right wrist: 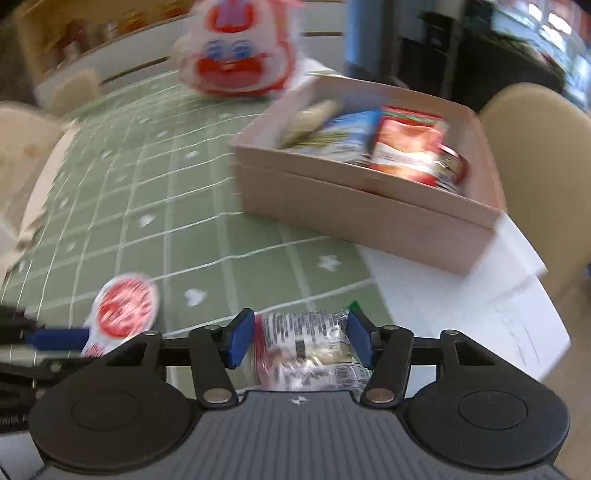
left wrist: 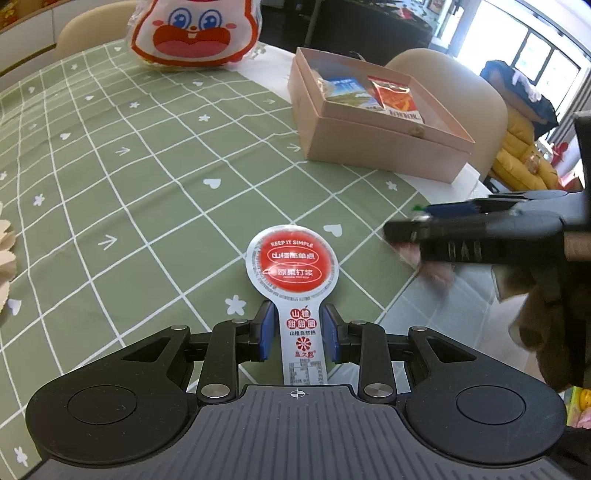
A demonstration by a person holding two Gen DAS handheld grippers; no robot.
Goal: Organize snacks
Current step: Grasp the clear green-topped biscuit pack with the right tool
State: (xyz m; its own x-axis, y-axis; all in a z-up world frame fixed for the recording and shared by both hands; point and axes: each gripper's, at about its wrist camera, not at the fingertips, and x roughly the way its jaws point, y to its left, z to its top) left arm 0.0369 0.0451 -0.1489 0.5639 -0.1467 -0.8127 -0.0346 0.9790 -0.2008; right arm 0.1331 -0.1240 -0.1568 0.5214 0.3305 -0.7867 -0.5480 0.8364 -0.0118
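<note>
My left gripper (left wrist: pixel 298 334) is shut on the white stem of a lollipop-shaped snack pack (left wrist: pixel 293 264) with a round red top, held just above the green checked tablecloth. My right gripper (right wrist: pixel 300 339) is shut on a clear snack packet (right wrist: pixel 306 347) with printed text; it also shows blurred at the right in the left wrist view (left wrist: pixel 406 232). A pink cardboard box (left wrist: pixel 369 140) stands on the table ahead and holds a blue packet (left wrist: pixel 351 90) and a red packet (left wrist: pixel 397 98). In the right wrist view the box (right wrist: pixel 354 206) is ahead right, and the lollipop pack (right wrist: pixel 123 306) is at lower left.
A big white and red cartoon-face bag (left wrist: pixel 194 31) stands at the far table edge. Beige chairs (left wrist: pixel 461 85) surround the table. White paper (right wrist: pixel 461 280) lies under the box. The table's near right edge (left wrist: pixel 399 291) drops to a tiled floor.
</note>
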